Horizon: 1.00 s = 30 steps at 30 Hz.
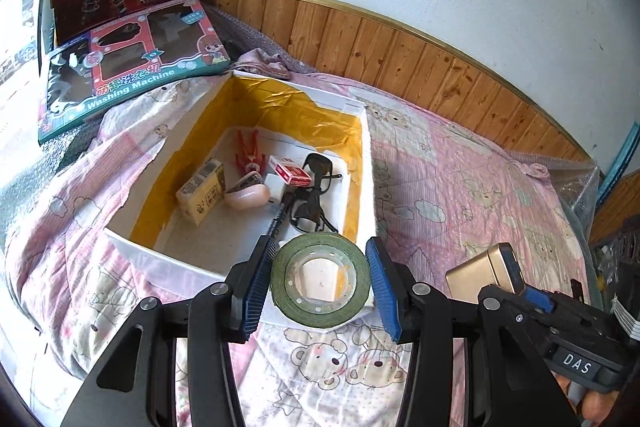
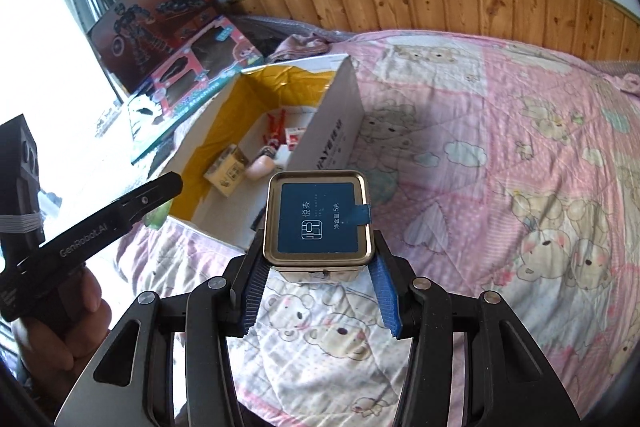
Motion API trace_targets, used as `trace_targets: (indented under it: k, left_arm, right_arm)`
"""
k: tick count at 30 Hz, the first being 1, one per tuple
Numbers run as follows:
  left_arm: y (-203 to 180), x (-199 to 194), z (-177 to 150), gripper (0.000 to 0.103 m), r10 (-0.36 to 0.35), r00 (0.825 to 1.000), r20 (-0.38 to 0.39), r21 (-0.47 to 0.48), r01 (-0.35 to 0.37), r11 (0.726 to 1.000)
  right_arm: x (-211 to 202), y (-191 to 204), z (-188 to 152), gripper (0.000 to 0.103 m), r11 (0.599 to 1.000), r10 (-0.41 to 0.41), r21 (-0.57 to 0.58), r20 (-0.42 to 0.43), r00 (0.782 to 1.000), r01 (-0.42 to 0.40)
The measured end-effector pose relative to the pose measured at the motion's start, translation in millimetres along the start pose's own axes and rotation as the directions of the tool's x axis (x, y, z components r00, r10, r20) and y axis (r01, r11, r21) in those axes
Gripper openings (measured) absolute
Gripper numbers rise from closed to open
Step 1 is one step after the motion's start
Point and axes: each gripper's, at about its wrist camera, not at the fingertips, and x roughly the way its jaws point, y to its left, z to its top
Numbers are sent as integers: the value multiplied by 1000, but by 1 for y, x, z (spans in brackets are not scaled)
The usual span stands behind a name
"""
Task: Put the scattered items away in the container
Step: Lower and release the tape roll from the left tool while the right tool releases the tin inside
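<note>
left tool (image 1: 318, 281) clenched on round green tape roll (image 1: 320, 281), right tool (image 2: 318, 281) on square gold tin (image 2: 319, 223)

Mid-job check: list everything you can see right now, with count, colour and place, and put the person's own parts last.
box: 1, white with yellow lining, open on the quilt
tape roll: 1, green, between the left tongs' pads by the box's near edge
tin: 1, gold with blue lid label, held in the right tongs
carton: 1, yellow, in box
figure: 1, red, in box
card pack: 1, red and white, in box
pink item: 1, in box
black items: count unclear, in box
toy boxes: 2, beyond box
quilt: 1, pink
left tongs: 1
right tongs: 1
hand: 1, gripping left handle
</note>
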Motion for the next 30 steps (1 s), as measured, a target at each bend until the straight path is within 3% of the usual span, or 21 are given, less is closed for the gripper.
trace_targets:
  k: [7,13,21,30]
  left_arm:
    - [36,5,28,48,38,999,13,-36,-37,999]
    - [58,28,41,48,60,998,-28,-58,-62,996]
    - [76,61,41,50,87,991,-98,-73,-94,993]
    - [90,41,40,53,109,992,-70,-97,-116,988]
  right_arm:
    - [18,47,29,50,994,57,-94,1,998,-57]
    - [50,71,45,51,986,38,-163,-31,999,-42]
    - [76,73,52,52,977,-5,-211,-36,999,-2]
    - [56,73,46,52,972,0,-234,-34,999,-8]
